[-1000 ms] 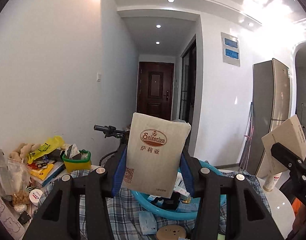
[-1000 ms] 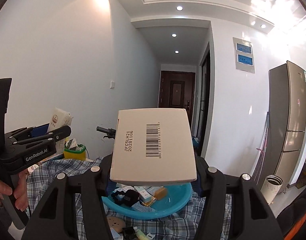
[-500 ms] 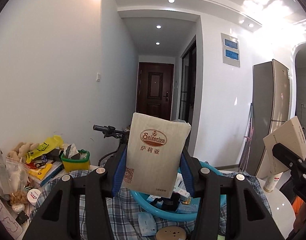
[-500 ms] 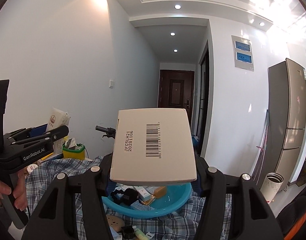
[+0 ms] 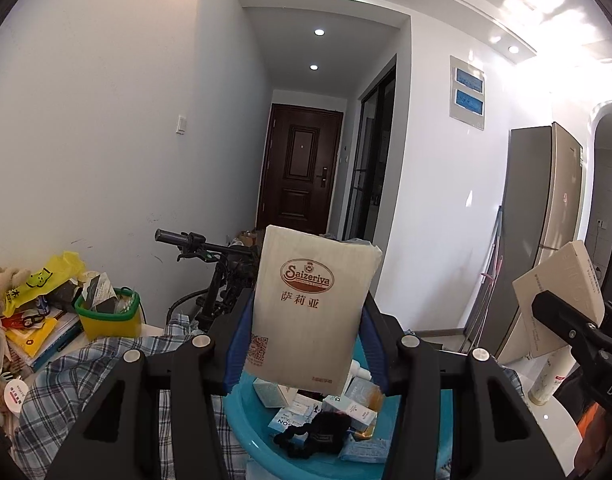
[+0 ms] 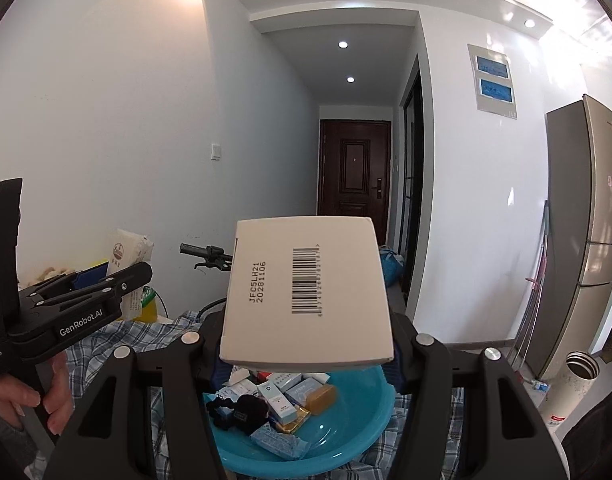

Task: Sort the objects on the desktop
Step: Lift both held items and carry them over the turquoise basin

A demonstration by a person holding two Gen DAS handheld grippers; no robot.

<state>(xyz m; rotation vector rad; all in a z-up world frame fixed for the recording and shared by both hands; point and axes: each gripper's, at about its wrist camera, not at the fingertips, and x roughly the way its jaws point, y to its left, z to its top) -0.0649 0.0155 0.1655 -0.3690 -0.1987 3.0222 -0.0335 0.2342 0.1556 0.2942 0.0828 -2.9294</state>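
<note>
My left gripper (image 5: pixel 306 320) is shut on a beige Saizeriya tissue pack (image 5: pixel 310 312), held upright between its blue-padded fingers. My right gripper (image 6: pixel 306 346) is shut on a white box (image 6: pixel 306 292) whose barcode side faces the camera. Both items hang above a blue basin (image 6: pixel 346 444) on the plaid cloth. The basin holds several small boxes and a black item. The left wrist view shows the white box (image 5: pixel 558 292) at the right edge. In the right wrist view the tissue pack (image 6: pixel 125 252) and the left gripper (image 6: pixel 139 276) are at the left, with a hand on the handle.
A yellow-green bin (image 5: pixel 107 314) and a pile of bags and books (image 5: pixel 29 320) crowd the table's left side. A bicycle handlebar (image 5: pixel 185 240) sticks out behind the table. A white flask (image 6: pixel 574 384) stands at the right, and a fridge (image 6: pixel 578 240) is behind it.
Both grippers have moved forward over the basin with their items still held. The clutter at the left has slid toward the left edge of the left wrist view, and the basin looks nearer.
</note>
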